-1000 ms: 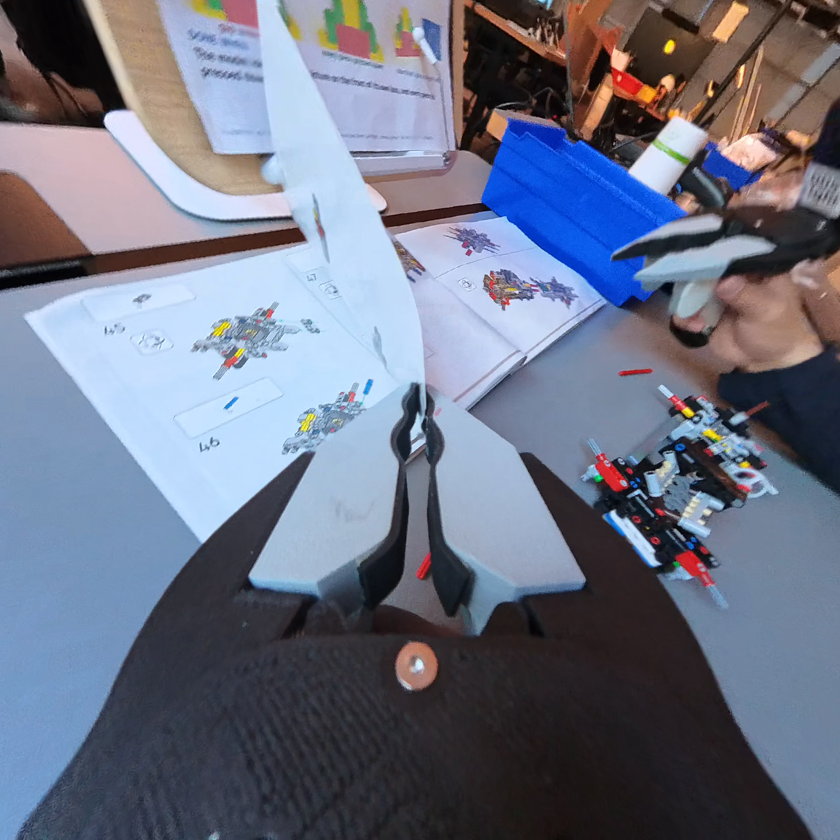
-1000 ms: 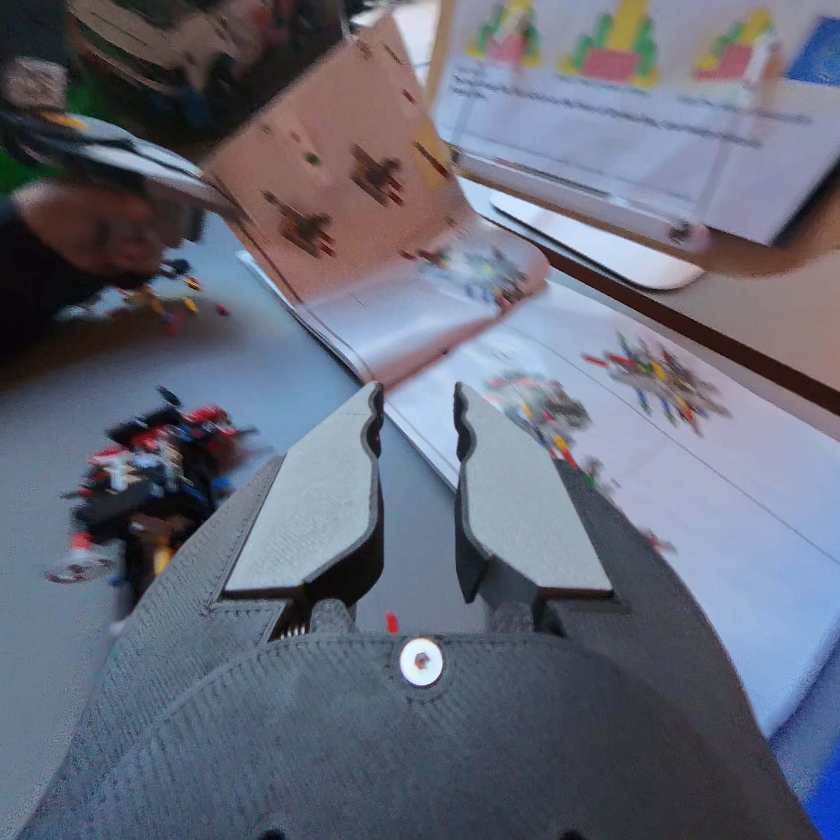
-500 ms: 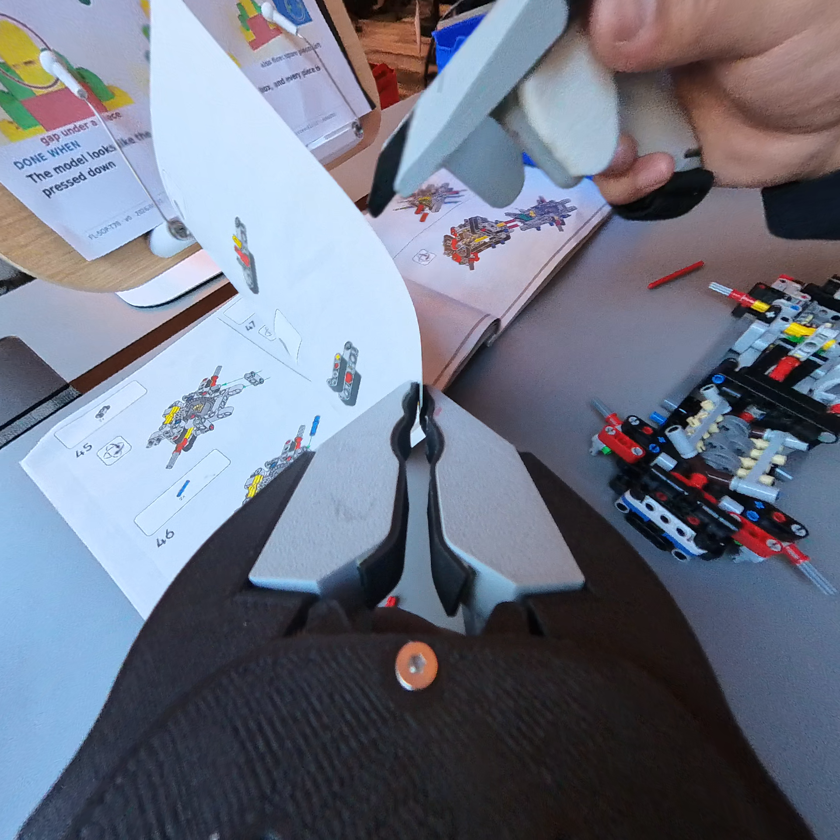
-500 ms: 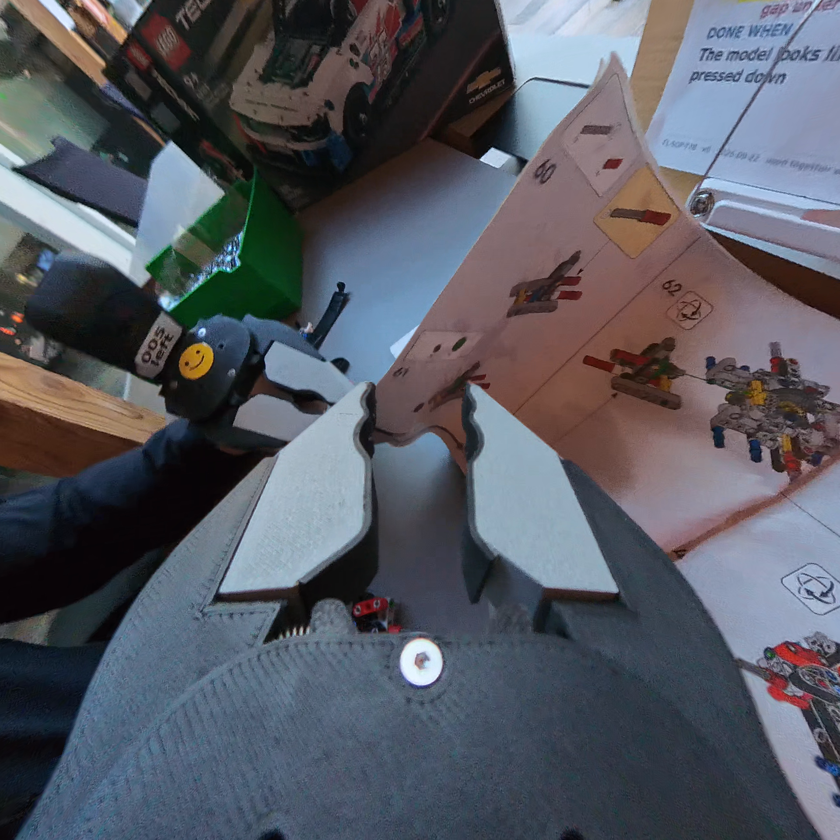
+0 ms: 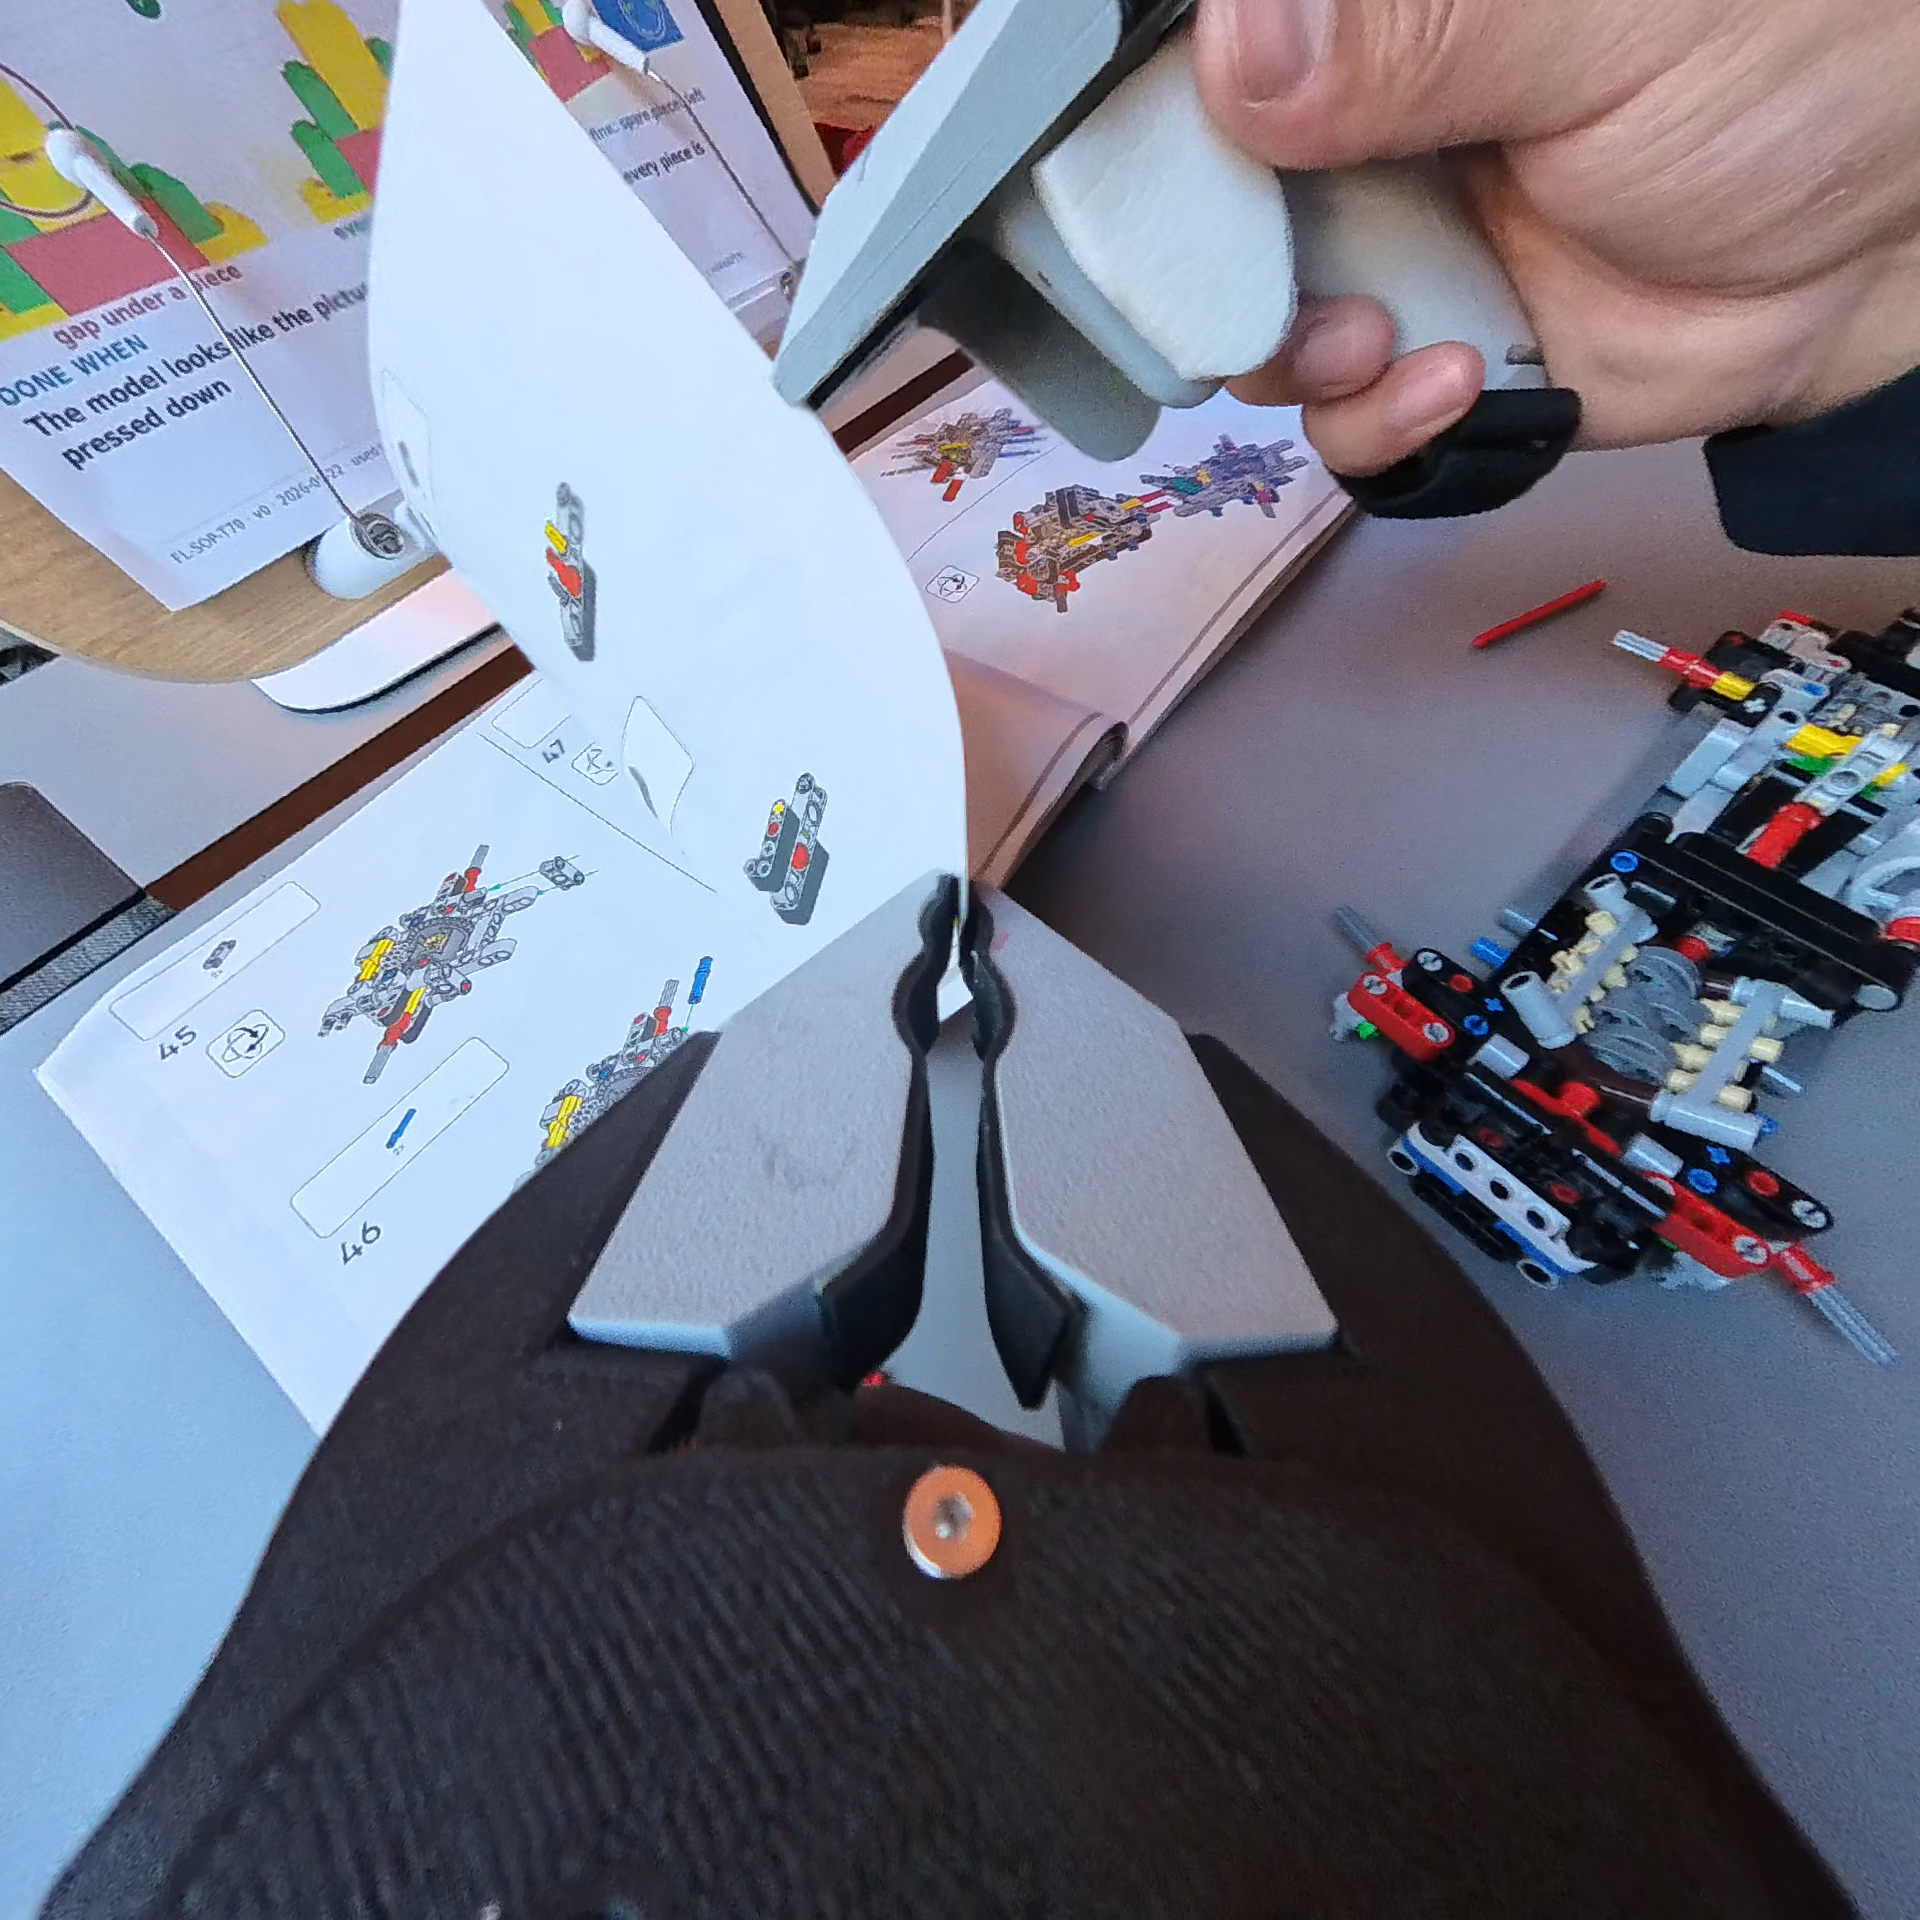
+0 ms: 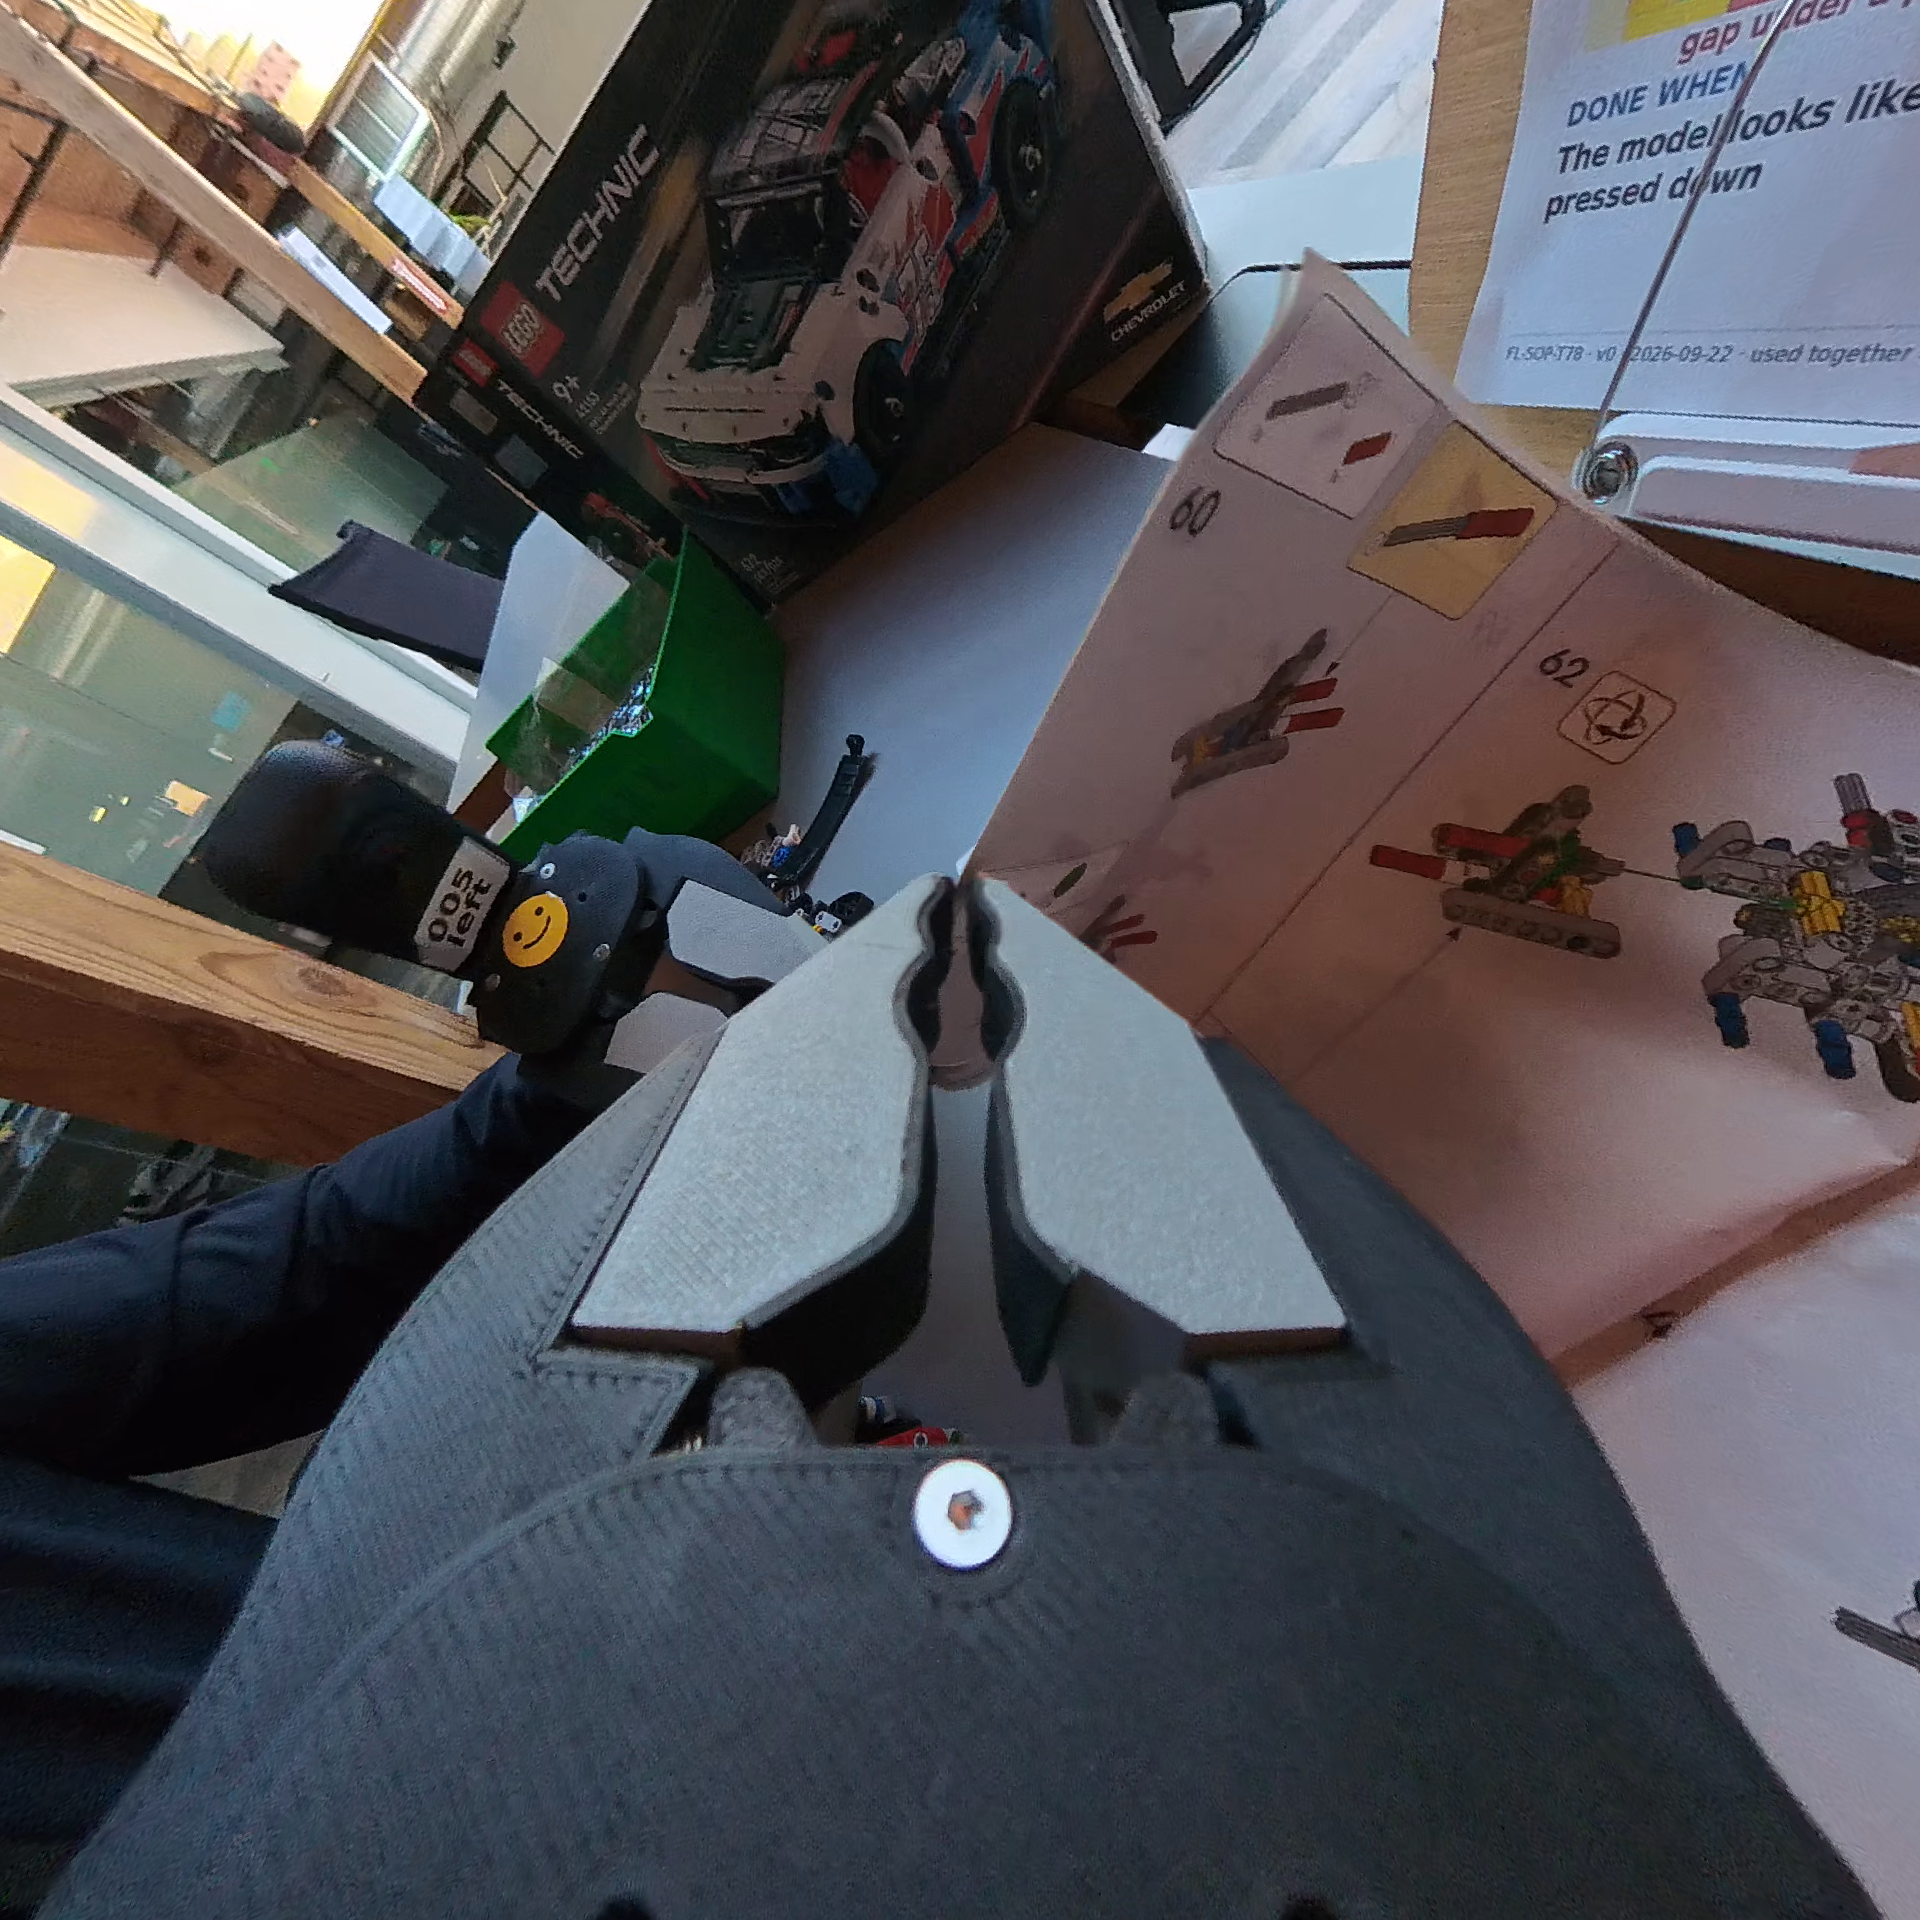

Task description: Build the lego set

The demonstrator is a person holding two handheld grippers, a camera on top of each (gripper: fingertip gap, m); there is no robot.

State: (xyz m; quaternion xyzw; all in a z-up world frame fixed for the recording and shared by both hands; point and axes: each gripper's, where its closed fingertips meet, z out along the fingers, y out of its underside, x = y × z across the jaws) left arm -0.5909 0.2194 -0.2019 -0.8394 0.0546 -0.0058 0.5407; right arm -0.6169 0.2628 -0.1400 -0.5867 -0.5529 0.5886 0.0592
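An open instruction booklet (image 5: 312,1039) lies on the grey table (image 5: 1299,831). My left gripper (image 5: 958,914) is shut on the lower edge of a lifted, curved page (image 5: 644,416), with paper showing between the pads. My right gripper (image 6: 961,904) is shut on another edge of the lifted page (image 6: 1299,727), and paper sits between its pads too. In the left wrist view the right gripper (image 5: 821,384), held by a hand, meets the page's upper right edge. The left gripper (image 6: 727,925) shows low and left in the right wrist view.
A partly built brick model (image 5: 1662,1039) lies right of the booklet, with a loose red axle (image 5: 1538,613) beyond it. A printed sheet on a wooden stand (image 5: 156,312) is behind the booklet. A green bin (image 6: 665,717) and a boxed car set (image 6: 831,260) stand farther back. Tip to tip, the grippers are about 8 cm apart. From my left tips it is roughly 15 cm to the partly built brick model (image 5: 1662,1039); from my right, 20 cm.
My right gripper came in from the right, took the page's edge between its open fingers, then shut on it. My left gripper kept hold of the page and raised it a little.
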